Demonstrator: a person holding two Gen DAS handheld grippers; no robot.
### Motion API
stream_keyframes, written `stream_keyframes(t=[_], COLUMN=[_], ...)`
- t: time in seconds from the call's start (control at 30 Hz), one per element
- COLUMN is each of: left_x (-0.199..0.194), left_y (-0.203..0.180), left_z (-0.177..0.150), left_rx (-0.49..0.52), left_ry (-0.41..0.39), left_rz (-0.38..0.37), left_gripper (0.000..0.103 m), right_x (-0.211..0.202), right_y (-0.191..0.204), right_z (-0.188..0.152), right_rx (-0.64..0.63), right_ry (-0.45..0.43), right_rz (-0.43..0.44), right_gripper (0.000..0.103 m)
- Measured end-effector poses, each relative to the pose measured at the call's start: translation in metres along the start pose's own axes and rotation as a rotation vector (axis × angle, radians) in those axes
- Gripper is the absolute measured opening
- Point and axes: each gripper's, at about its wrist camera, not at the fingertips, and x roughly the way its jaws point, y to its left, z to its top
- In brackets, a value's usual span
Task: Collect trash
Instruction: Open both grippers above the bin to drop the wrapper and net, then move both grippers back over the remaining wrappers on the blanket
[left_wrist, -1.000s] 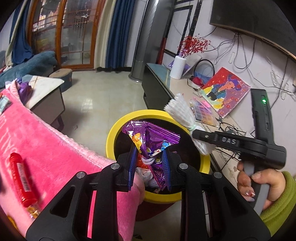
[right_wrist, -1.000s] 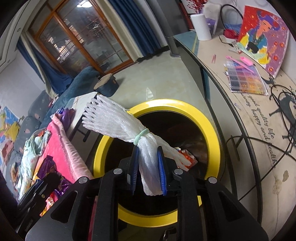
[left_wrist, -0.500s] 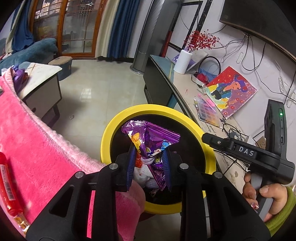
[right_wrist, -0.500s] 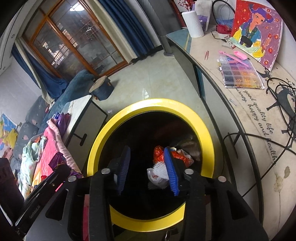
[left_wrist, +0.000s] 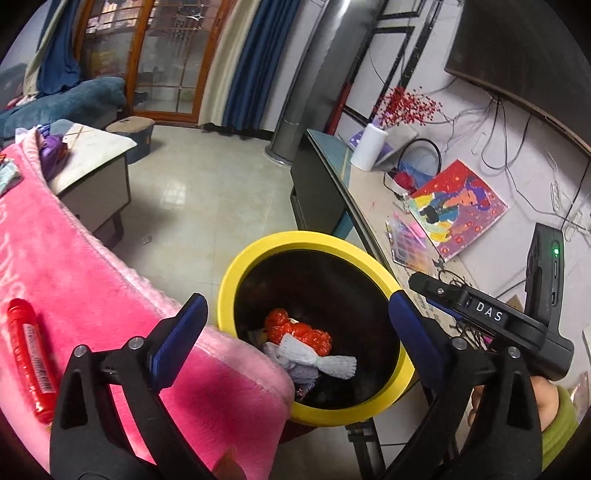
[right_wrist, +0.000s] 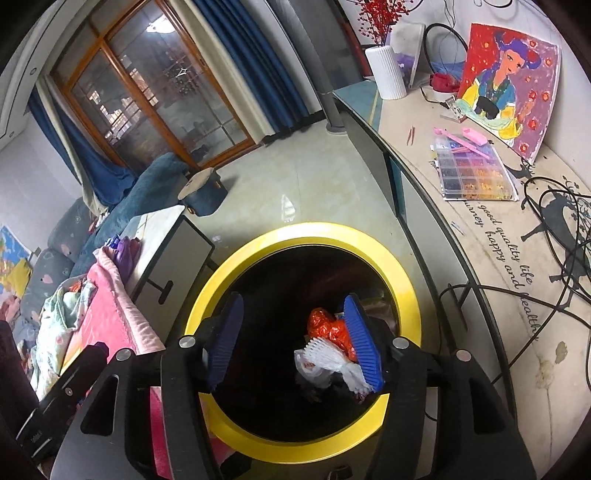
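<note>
Trash: white foam net (left_wrist: 334, 363) and red wrapper (left_wrist: 299, 332) lie inside the yellow-rimmed bin (left_wrist: 255, 258); left gripper (left_wrist: 295, 336) and right gripper (right_wrist: 295, 339) hover above, jaws opening, empty; we lift clear before seeking the red tube (left_wrist: 29, 354) on the pink blanket (left_wrist: 85, 273), left.

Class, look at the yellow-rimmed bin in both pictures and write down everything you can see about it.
The bin is round, with a broad, glossy yellow rim and a dark inside that looks like plastic. It stands upright on the pale floor, between a pink blanket and a low cabinet; the blanket's edge overlaps its rim. At the bottom lie a white foam net, crumpled orange plastic and other wrappers. Both tongs hang open above its mouth, touching nothing.
</note>
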Motion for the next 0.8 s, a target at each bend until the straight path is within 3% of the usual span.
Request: stream_keyframes(t=[0.8], left_x=[-0.104], left_y=[0.065], left_z=[-0.013], left_rx=[-0.123], left_ry=[-0.172], left_rz=[0.194], left_gripper=[0.092], right_x=[-0.032], right_y=[0.116], right_z=[-0.038], right_rx=[-0.28], right_ry=[0.008], right_rz=[0.15], right_gripper=[0.06])
